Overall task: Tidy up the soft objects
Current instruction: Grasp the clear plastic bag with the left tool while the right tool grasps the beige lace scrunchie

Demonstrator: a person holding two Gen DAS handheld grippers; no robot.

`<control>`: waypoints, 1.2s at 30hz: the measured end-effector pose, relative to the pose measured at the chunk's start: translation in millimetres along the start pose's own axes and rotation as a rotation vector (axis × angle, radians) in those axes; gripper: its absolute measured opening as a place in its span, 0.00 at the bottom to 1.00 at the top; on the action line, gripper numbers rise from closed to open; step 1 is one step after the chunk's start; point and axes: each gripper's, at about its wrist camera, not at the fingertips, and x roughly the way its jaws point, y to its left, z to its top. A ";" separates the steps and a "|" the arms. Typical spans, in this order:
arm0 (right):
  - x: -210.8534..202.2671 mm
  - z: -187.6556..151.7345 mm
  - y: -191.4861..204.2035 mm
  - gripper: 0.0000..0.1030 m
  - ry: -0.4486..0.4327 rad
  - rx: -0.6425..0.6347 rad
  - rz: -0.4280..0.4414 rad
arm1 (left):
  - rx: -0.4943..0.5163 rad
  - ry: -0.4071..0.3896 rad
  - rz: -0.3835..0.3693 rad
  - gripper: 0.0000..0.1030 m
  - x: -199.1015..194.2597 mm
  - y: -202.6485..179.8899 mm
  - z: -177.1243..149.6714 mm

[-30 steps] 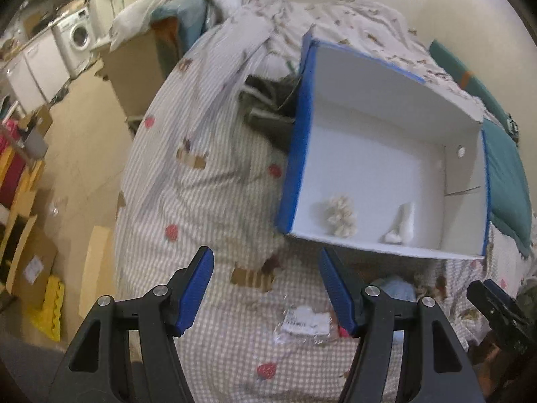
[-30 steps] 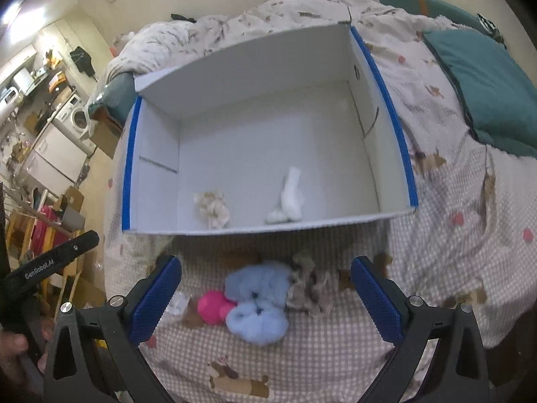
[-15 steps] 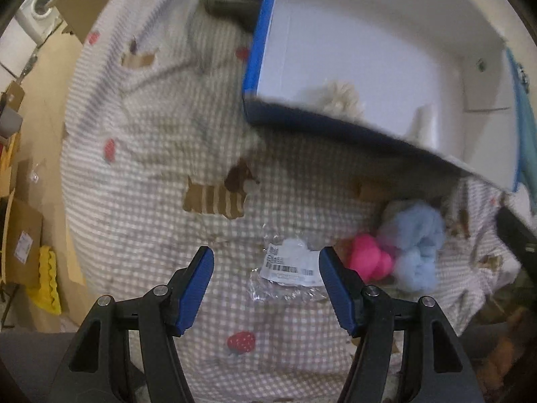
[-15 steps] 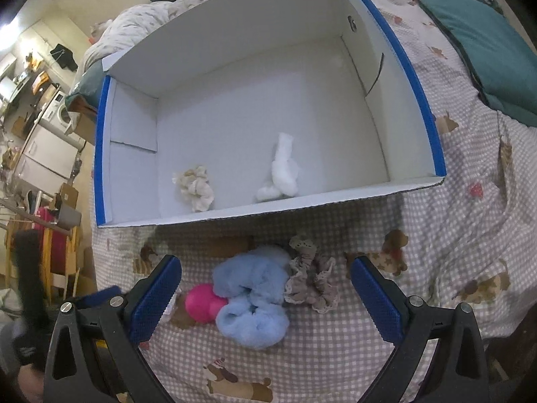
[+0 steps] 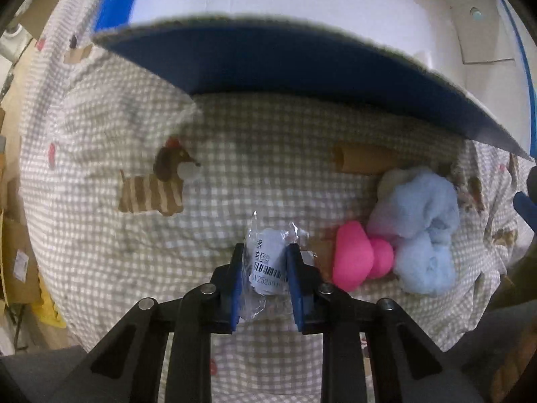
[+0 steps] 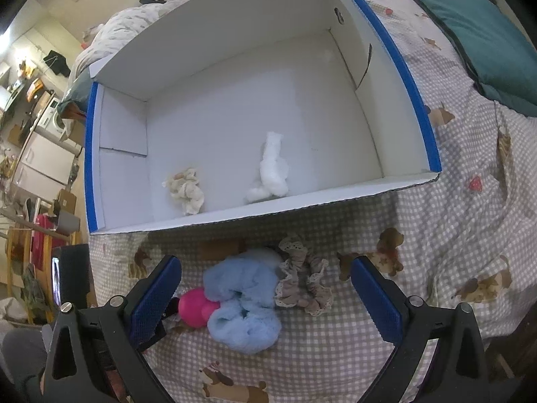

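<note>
My left gripper (image 5: 263, 265) is shut on a clear plastic packet with a barcode label (image 5: 266, 262), lying on the checked bedspread. To its right lie a pink soft piece (image 5: 355, 258) and a fluffy light-blue scrunchie (image 5: 419, 225). In the right wrist view my right gripper (image 6: 265, 288) is open and hovers over the blue scrunchie (image 6: 241, 299), the pink piece (image 6: 194, 307) and a grey lace scrunchie (image 6: 302, 282). The blue-edged white box (image 6: 416, 100) behind holds a cream scrunchie (image 6: 186, 189) and a white fluffy piece (image 6: 272, 171).
The box's blue front wall (image 5: 285, 60) stands close ahead of the left gripper. A teal pillow (image 6: 476, 33) lies at the far right of the bed. The bed edge drops to the floor with furniture and cartons (image 6: 43, 154) on the left.
The left gripper has moved down and forward to the bedspread and closed on the plastic packet. The right gripper has come a little closer to the scrunchies and stays open.
</note>
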 end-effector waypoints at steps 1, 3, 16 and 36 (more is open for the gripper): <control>0.1 0.6 0.4 1.00 0.000 -0.003 0.000 | -0.008 -0.014 0.001 0.21 -4.9 1.5 1.3; 0.1 0.3 0.6 1.00 0.002 -0.006 -0.001 | -0.030 -0.043 -0.011 0.21 -18.2 8.6 1.9; 20.8 -0.7 -43.9 0.63 0.067 0.111 -0.049 | -0.119 -0.237 0.010 0.21 -93.7 33.9 -5.2; 49.8 -12.8 -25.1 0.09 0.144 0.030 -0.028 | -0.119 -0.235 0.013 0.21 -86.9 35.4 -3.6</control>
